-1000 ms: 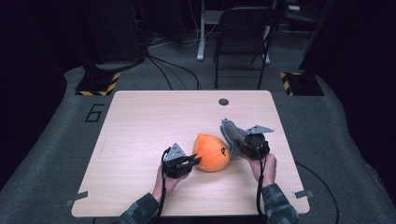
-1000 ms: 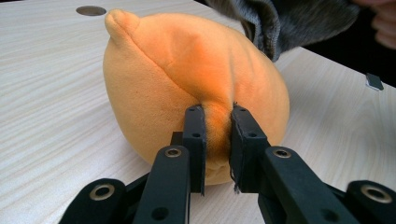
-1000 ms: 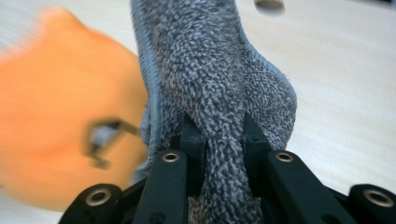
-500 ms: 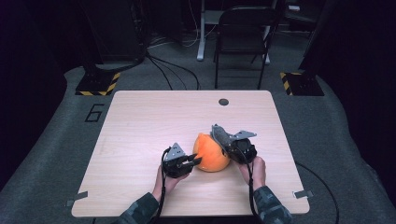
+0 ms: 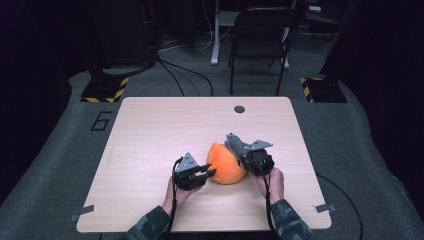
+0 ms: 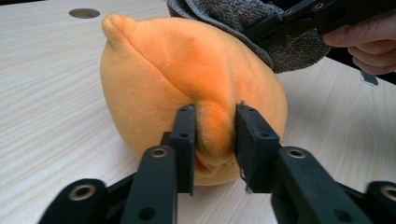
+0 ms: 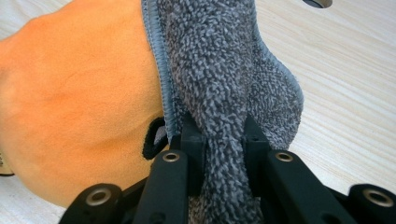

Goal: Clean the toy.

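Note:
An orange plush toy [image 5: 226, 167] sits on the wooden table [image 5: 150, 130] near its front edge. My left gripper [image 5: 210, 174] is at the toy's left side, and its pads pinch a fold of the orange plush [image 6: 187, 74]. The jaws [image 6: 215, 135] have just been opening a little, with the fold still squeezed between them. My right gripper [image 5: 239, 150] is shut on a grey terry cloth [image 7: 215, 60], which it holds against the toy's upper right side [image 7: 79, 93]. The cloth [image 6: 243, 18] drapes over the toy's top.
A round cable hole [image 5: 239, 109] lies in the table's far side. Behind the table stand a dark chair [image 5: 260, 30] and floor cables. Bare tabletop stretches to the left of and beyond the toy.
My right gripper has carried the grey cloth left and slightly down, up against the plush toy. My left gripper has stayed at the toy's left side.

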A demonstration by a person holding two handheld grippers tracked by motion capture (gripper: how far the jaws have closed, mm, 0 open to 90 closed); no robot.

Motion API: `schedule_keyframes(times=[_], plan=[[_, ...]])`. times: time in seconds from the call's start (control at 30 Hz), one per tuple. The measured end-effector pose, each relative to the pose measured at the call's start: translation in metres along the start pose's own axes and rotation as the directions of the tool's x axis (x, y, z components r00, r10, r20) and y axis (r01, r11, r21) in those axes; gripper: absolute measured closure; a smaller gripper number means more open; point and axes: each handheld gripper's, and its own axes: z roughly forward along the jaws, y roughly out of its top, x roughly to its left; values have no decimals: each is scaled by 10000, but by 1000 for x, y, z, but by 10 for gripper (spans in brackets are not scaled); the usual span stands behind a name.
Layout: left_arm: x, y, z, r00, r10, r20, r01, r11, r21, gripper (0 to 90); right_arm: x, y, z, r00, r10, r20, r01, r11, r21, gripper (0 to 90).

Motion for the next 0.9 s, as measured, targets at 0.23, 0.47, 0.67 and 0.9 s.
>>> schedule_keyframes(times=[0.23, 0.47, 0.67, 0.9], plan=[[2, 5, -8, 9792, 2010, -278, -2010, 9796, 41, 334, -1, 1, 0, 10000, -36, 22, 36, 10000, 14, 768], [10, -3, -8, 9400, 3397, -313, -3380, 9398, 490, 243, -3, 1, 1, 10000, 9, -60, -9, 10000, 52, 769], [12, -8, 2, 9288, 3704, -84, -3685, 9259, 835, 245, -4, 1, 1, 10000, 59, -81, -58, 10000, 66, 769], [13, -14, 14, 9012, 4332, 119, -4317, 8948, 1143, 266, -6, 1, 3, 9999, 107, -111, -106, 9999, 33, 769]])
